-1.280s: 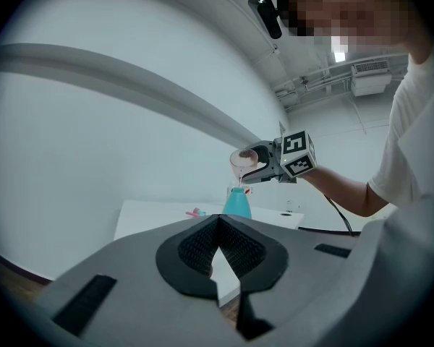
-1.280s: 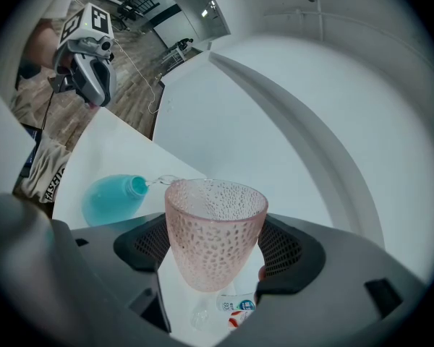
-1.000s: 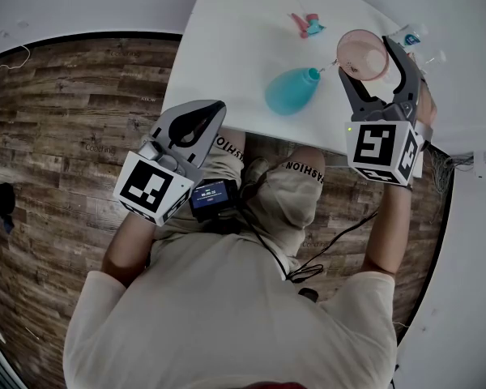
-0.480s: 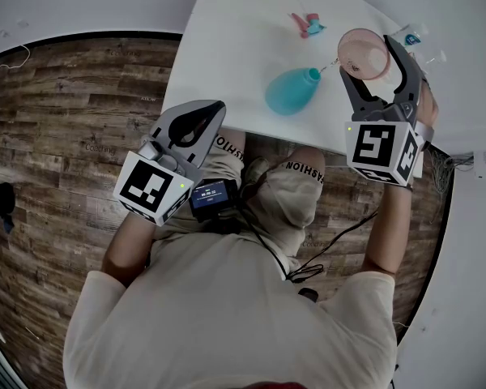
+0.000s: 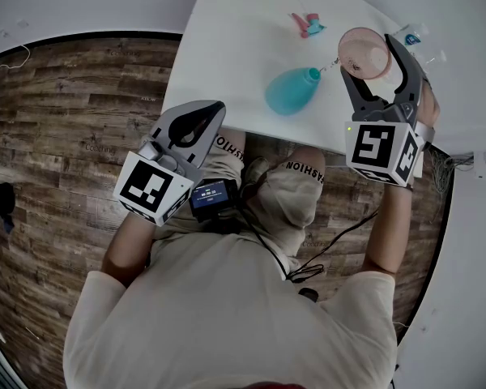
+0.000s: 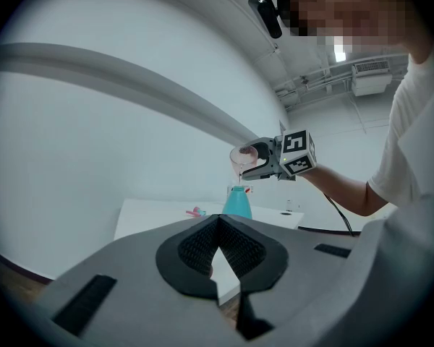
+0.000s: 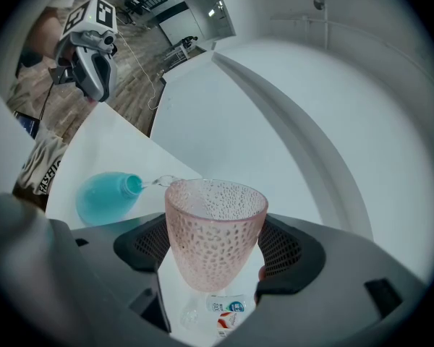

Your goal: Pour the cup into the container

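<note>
My right gripper [image 5: 371, 59] pinches the dimpled pink cup [image 7: 215, 230], tipped just above the teal bottle [image 5: 290, 90]. My left gripper [image 5: 206, 113], pressed together, hangs well apart from that bottle.

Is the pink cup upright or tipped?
Tipped. The right tool holds the pink cup with its rim toward the teal bottle, and a stream runs out.

Cream short-sleeve tee [image 5: 227, 322], khaki shorts [image 5: 287, 197] ("FASHION" print), blk cable [image 5: 341, 239], sm. screen device [image 5: 213, 194] at waist
</note>
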{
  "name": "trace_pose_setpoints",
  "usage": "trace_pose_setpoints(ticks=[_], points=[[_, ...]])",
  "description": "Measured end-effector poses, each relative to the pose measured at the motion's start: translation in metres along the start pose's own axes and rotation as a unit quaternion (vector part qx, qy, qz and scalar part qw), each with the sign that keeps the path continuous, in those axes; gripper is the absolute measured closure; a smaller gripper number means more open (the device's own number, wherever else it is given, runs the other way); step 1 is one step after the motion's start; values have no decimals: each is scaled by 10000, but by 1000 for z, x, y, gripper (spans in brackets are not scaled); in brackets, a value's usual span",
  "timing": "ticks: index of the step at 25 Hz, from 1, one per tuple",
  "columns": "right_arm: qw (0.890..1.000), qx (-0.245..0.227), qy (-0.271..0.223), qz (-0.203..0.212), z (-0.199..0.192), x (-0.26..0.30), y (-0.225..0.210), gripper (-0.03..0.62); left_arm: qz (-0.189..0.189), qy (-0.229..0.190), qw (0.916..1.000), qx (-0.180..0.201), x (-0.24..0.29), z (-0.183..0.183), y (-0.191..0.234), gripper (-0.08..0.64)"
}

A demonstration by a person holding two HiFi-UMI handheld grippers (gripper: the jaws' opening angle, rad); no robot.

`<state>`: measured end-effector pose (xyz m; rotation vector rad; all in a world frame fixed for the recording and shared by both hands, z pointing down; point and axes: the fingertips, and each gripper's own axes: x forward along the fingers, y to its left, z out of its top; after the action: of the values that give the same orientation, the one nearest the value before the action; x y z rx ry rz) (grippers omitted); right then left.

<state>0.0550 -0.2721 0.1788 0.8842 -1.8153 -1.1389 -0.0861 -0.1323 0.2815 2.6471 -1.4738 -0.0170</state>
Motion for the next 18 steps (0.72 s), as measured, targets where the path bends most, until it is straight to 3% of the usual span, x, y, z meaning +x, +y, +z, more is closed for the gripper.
trace_pose_setpoints(ticks=[18], points=[[9999,-111,-39,-95,3,0,-2,224,-4,11,10000,3,1,-1,0,550]])
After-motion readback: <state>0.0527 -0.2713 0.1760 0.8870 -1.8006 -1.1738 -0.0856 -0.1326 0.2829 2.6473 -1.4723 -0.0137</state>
